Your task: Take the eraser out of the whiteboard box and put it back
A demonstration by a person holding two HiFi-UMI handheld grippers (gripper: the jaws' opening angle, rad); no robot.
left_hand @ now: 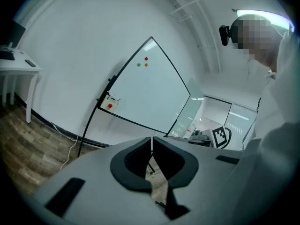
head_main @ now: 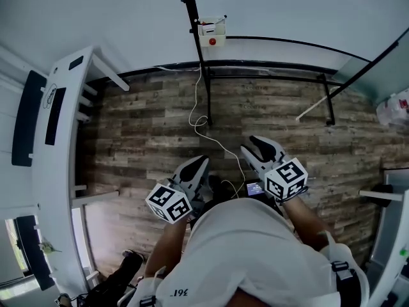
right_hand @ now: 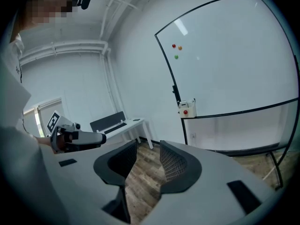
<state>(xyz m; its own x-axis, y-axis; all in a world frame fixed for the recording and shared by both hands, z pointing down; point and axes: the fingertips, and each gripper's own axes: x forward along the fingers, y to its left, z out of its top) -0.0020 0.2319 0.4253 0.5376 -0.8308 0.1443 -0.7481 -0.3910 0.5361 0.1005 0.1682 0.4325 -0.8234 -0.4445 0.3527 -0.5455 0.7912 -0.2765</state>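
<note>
The whiteboard (left_hand: 150, 90) stands on a black frame against the far wall. A small white box (head_main: 211, 33) with a red spot on its front hangs at the board's lower left corner, also visible as the box (left_hand: 111, 102) and the box (right_hand: 186, 108). I cannot make out the eraser in it. Both grippers are held in front of the person's chest, well short of the board. My left gripper (head_main: 199, 164) is shut with its tips touching and nothing between them (left_hand: 152, 142). My right gripper (head_main: 259, 143) is open and empty (right_hand: 148, 147).
A white desk (head_main: 61, 139) with a dark keyboard runs along the left wall. A white cable (head_main: 203, 123) trails over the wood floor from the board's stand (head_main: 268, 78). Three small magnets (left_hand: 144, 63) sit on the board. White furniture (head_main: 390, 197) stands at the right.
</note>
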